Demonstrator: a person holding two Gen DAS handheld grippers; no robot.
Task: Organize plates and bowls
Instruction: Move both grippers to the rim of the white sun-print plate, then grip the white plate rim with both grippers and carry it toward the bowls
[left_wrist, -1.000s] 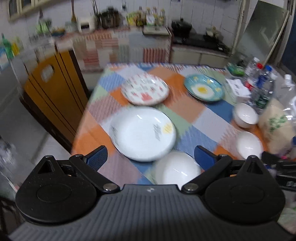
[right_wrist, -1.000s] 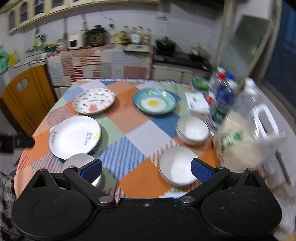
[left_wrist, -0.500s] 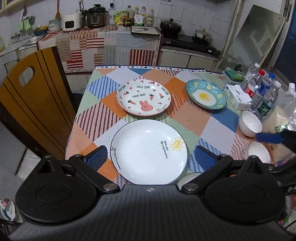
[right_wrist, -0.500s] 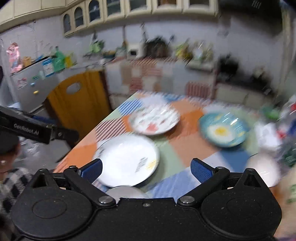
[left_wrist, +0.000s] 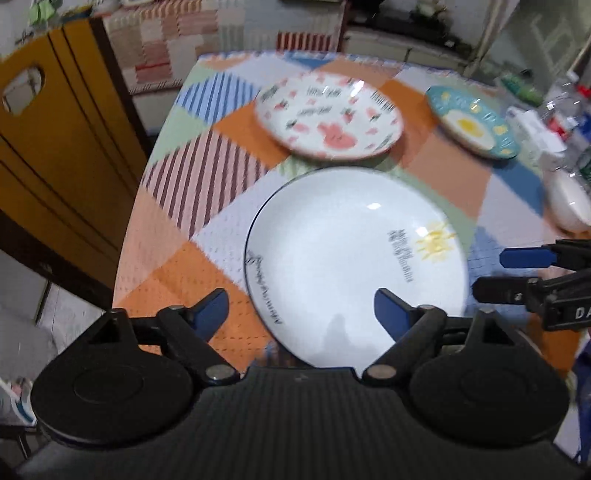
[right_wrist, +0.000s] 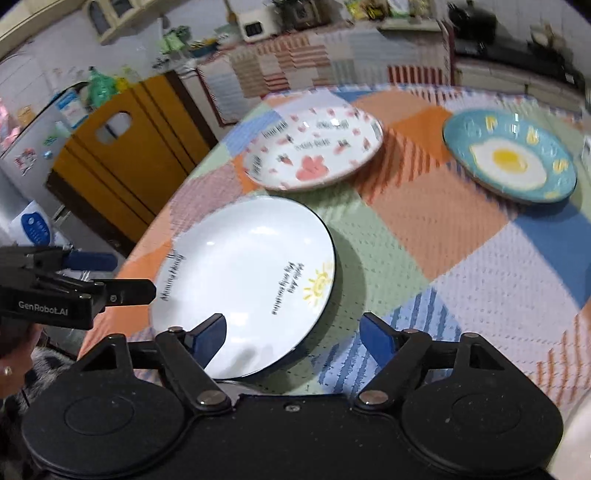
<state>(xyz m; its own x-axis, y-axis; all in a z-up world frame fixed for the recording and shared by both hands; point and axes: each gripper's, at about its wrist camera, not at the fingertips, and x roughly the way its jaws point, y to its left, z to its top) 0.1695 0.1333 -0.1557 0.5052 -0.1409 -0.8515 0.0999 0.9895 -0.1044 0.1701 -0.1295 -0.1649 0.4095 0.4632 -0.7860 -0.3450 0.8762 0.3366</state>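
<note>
Patchwork-covered bench in kitchen. Nothing stacked yet: white sun plate at near edge, bunny plate and egg plate behind, apart. Left tool and right tool over white plate's opposite rims, jaws closing, gripping nothing. White bowl at right edge.

Hidden, cropped, blurred

Near rim of the white plate hidden behind the left gripper's body. White bowl cut by right edge of the left wrist view. Lettering on the rabbit plate and egg plate smeared, unreadable. Bottles only a blur. Counter clutter too soft to name.
</note>
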